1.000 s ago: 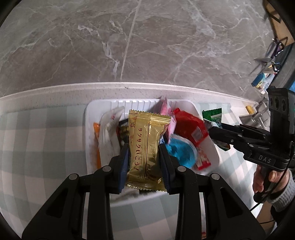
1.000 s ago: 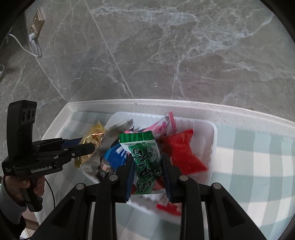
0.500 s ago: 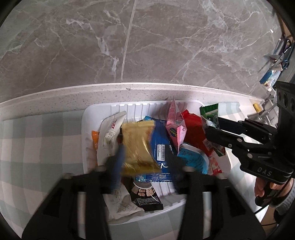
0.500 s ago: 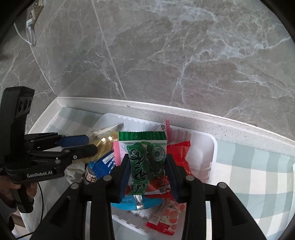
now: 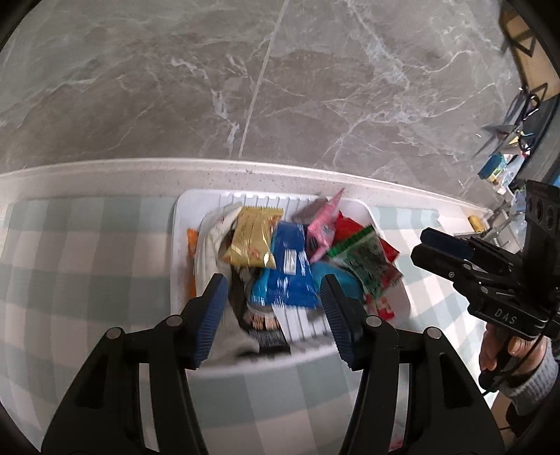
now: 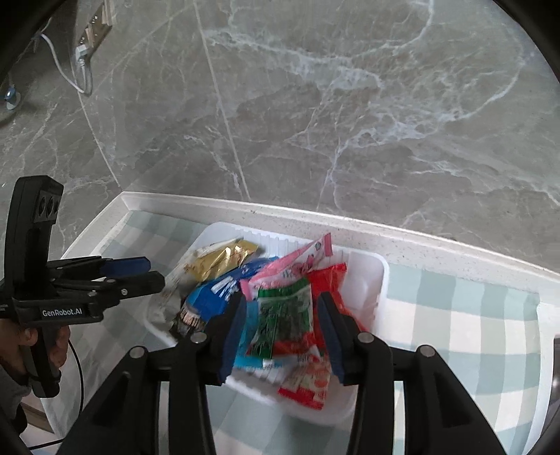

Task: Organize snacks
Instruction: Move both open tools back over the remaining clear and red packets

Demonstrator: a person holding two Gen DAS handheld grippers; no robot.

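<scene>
Left tool (image 5: 274, 311) gapes empty and right tool (image 6: 281, 336) is opening, green packet (image 6: 285, 320) loose, over the white tray (image 6: 379, 280)

— What covers the counter?
— A green-and-white checked cloth (image 5: 87, 252) lies on it, below a grey marble wall (image 6: 350, 122).
— Anything on the wall?
— A socket (image 6: 91, 33) with a white cable (image 6: 61, 66).

Both wrist views close above, angled down, sharing white tray (image 5: 182, 245), slightly blurred
</scene>
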